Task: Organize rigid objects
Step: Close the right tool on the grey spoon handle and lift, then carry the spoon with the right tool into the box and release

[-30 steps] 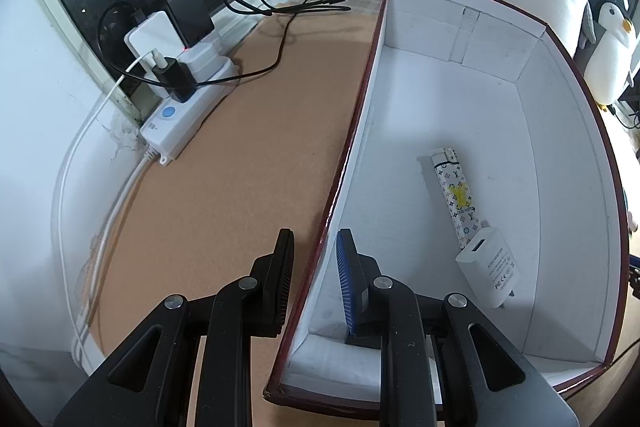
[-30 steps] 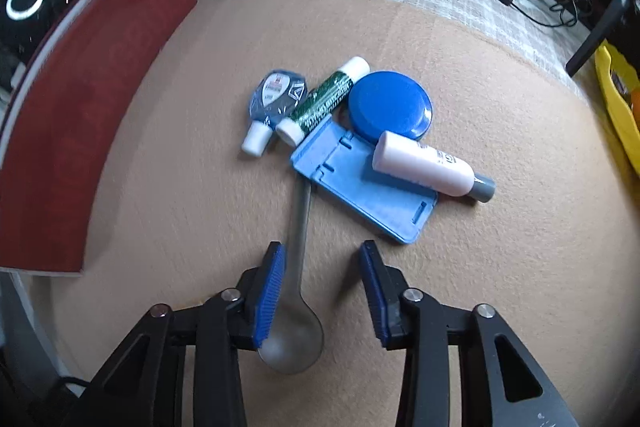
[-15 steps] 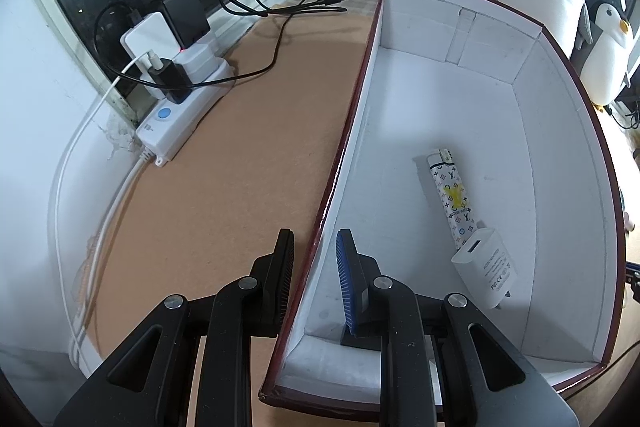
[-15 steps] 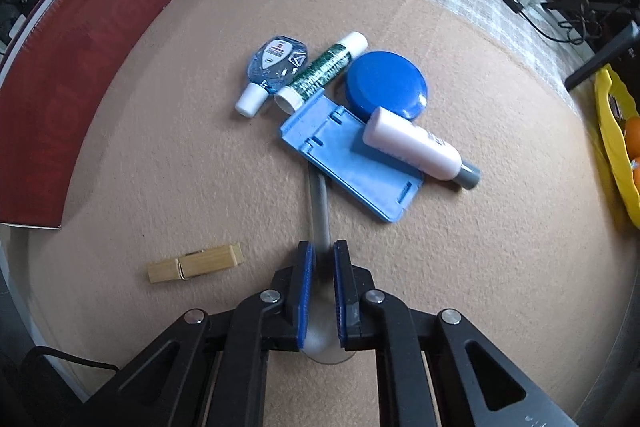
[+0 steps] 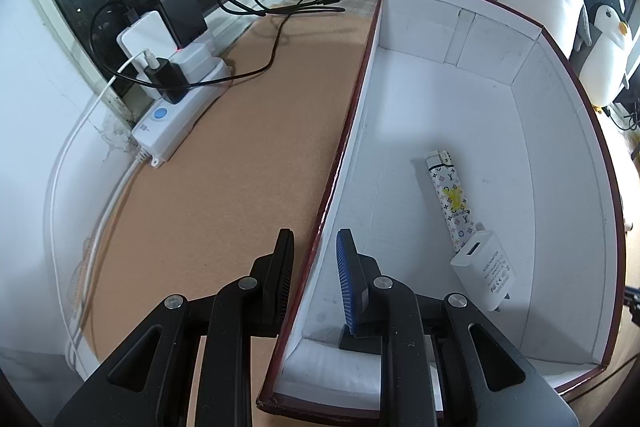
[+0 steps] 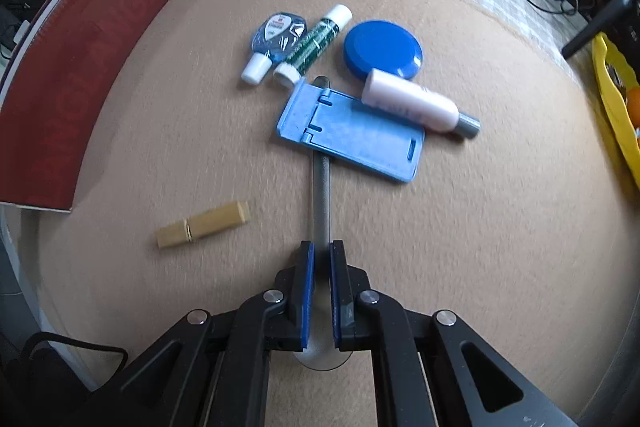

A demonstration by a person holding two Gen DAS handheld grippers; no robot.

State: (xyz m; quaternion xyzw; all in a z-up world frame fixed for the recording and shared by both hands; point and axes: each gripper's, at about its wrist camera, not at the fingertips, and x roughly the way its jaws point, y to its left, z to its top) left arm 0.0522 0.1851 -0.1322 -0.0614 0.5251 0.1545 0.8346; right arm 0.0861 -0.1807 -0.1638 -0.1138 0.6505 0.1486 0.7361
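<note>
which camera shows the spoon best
The right wrist view: the spoon lies on the table, its handle running under the blue stand, with the right hand-held gripper shut on it. The left wrist view shows none of it.

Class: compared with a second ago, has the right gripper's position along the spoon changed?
Yes. The right gripper, beside the spoon bowl before, has just closed on its handle, nearer the blue stand.

Spoon [image 6: 321, 195] handle end hidden under blue stand [image 6: 352, 131]; bowl likely behind claw.
</note>
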